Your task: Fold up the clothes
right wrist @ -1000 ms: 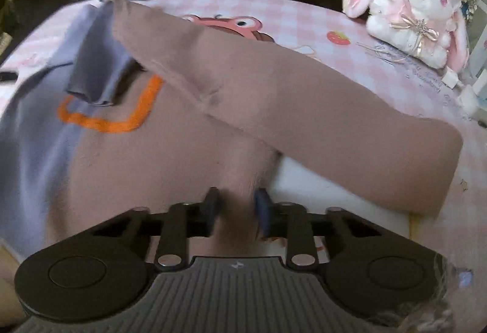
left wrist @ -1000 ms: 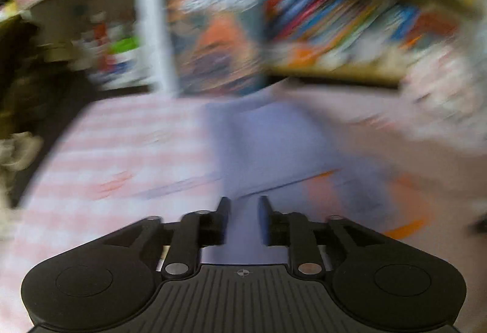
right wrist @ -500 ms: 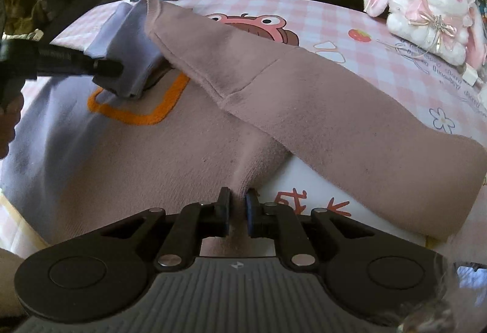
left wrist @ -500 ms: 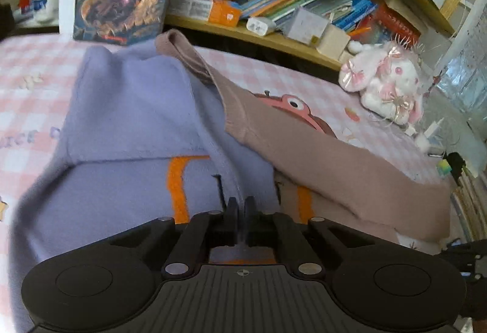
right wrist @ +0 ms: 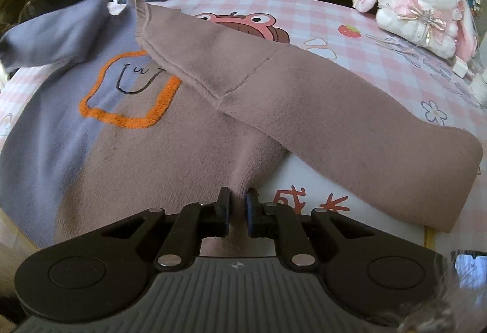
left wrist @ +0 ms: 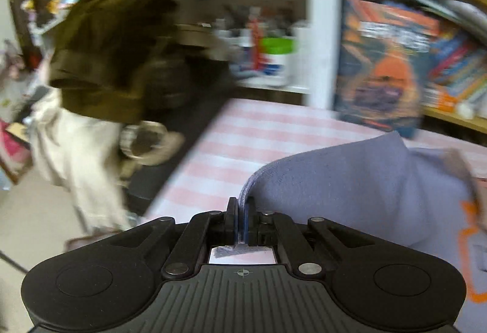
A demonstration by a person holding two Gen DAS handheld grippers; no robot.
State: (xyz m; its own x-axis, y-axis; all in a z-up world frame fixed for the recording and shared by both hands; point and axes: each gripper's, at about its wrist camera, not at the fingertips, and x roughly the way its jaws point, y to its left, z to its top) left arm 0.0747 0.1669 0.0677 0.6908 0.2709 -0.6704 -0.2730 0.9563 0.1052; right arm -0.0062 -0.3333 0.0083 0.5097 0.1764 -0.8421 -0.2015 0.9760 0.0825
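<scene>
Where half a second ago the left view looked across the sweater toward the bookshelf, it now swings left and blurs, a sign of fast motion.

Left wrist view:
- Left gripper: clenched on the purple sleeve, a thin fold of cloth pinched between the pads. The grip holds as before, but the sleeve now rises from the gripper in a lifted arc instead of lying flat over the chest.
- Bed: pink-checked sheet, bare to the left of the sleeve.
- Book: upright at the bed's far edge, blurred.

Right wrist view:
- Right gripper: fingers narrowly apart with the brown hem bunched between them. It looked tighter half a second ago; whether it presently pinches the cloth I cannot tell.
- Sweater: spread face up on the bed, purple half left, brown half right. The orange patch, earlier half covered by the purple sleeve, now shows whole.
- Brown sleeve: laid diagonally to the right, as before.
- Plush rabbit: well apart, at the far right.

Judgement: the purple sleeve has been pulled outward off the chest, which reads as spreading or re-laying before a fold; the sweater lies open, not folded.
</scene>
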